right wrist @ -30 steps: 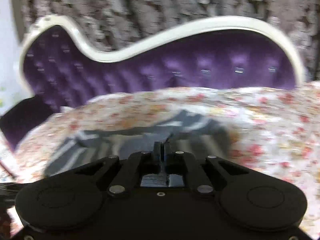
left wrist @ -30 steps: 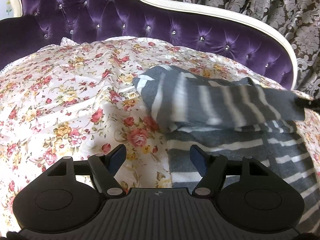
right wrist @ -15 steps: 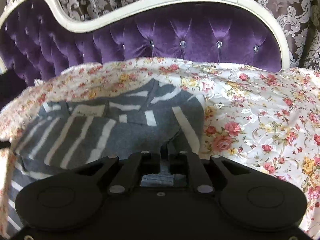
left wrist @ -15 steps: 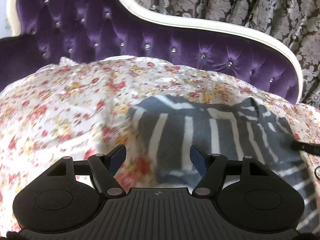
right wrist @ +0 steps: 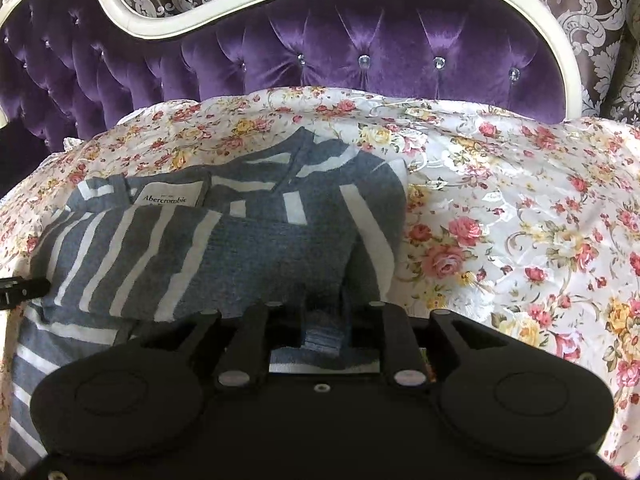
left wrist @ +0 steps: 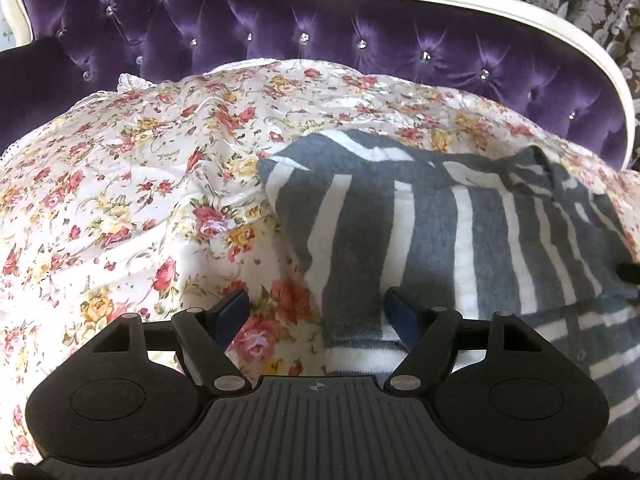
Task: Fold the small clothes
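Across the middle of both views lay the grey-and-white striped sweater (left wrist: pixel 460 232), partly folded on the floral bedspread (left wrist: pixel 120 184), its neck label (right wrist: pixel 168 199) showing left of centre in the right wrist view. I had my left gripper (left wrist: pixel 316 312) wide and opening at the bottom of its frame, one finger over the floral cloth, the other over the sweater's left edge, pads not pressing it. I had my right gripper (right wrist: pixel 322 316) narrow, jaws opening, with a fold of grey knit between the fingers at lower centre; I couldn't tell if the pads touched it. Behind, the purple tufted headboard (right wrist: pixel 360 32) filled the top, patterned curtain (right wrist: pixel 600 8) in the upper right.
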A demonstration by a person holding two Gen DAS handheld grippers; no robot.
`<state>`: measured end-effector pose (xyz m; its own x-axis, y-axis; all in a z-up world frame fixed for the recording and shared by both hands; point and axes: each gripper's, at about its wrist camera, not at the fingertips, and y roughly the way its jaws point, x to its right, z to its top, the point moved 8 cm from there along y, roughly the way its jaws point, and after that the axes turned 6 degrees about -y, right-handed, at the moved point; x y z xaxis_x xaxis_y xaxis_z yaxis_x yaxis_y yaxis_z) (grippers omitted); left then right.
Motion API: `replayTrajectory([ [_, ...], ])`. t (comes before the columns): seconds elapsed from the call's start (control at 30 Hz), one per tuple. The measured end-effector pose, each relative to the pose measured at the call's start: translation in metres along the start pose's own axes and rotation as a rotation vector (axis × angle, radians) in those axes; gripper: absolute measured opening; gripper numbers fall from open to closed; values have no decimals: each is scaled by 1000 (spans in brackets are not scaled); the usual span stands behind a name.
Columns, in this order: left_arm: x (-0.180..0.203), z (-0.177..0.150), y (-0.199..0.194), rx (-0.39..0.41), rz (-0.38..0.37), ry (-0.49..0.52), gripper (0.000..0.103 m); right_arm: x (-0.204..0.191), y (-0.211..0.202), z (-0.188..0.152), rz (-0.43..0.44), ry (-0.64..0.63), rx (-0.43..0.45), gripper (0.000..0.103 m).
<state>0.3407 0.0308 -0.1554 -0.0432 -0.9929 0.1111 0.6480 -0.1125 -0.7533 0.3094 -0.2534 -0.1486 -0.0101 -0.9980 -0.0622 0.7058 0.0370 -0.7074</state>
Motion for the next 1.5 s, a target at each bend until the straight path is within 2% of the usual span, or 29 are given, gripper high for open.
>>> replayTrajectory([
  [0.07, 1, 4, -4, -21, 0, 11, 74, 1, -2, 1, 13, 11, 5, 43],
  [0.1, 3, 8, -9, -24, 2, 27, 73, 1, -5, 3, 29, 20, 15, 55],
  [0.13, 5, 13, -14, -11, 1, 44, 73, 0, -8, 4, 45, 26, 28, 72],
  [0.2, 9, 29, -29, 31, -5, 77, 73, -1, -16, 9, 50, 24, 67, 87],
  [0.33, 16, 67, -32, 63, -41, 103, 73, -2, -30, 20, 63, 29, 166, 88],
  [0.47, 24, 101, -9, 59, -62, 102, 73, -1, -36, 29, 156, 125, 236, 88],
  [0.6, 30, 119, 20, 20, -104, 61, 73, -8, -37, 35, 249, 187, 280, 97],
  [0.8, 41, 121, 67, -69, -124, 58, 73, -26, -36, 37, 346, 218, 291, 98],
  [0.93, 42, 116, 86, -121, -142, 71, 73, -33, -36, 37, 358, 194, 288, 98],
  [1.0, 46, 111, 91, -154, -173, 84, 73, -34, -37, 36, 359, 197, 287, 98],
  [1.1, 54, 102, 97, -195, -183, 155, 69, -32, -37, 35, 363, 208, 285, 98],
  [1.13, 56, 100, 97, -189, -176, 183, 67, -32, -37, 34, 364, 211, 284, 98],
  [1.2, 58, 100, 94, -167, -172, 215, 41, -32, -36, 34, 365, 216, 279, 98],
  [1.3, 61, 99, 87, -135, -199, 240, 24, -32, -37, 32, 364, 216, 274, 98],
  [1.33, 64, 100, 84, -98, -197, 269, 23, -32, -36, 32, 362, 215, 272, 98],
  [1.37, 68, 102, 78, -25, -189, 323, 16, -32, -36, 32, 361, 218, 272, 98],
  [1.47, 80, 98, 59, 218, -118, 519, 15, -31, -37, 31, 362, 230, 270, 98],
  [1.5, 80, 96, 61, 231, -93, 536, 15, -31, -37, 31, 363, 234, 270, 98],
])
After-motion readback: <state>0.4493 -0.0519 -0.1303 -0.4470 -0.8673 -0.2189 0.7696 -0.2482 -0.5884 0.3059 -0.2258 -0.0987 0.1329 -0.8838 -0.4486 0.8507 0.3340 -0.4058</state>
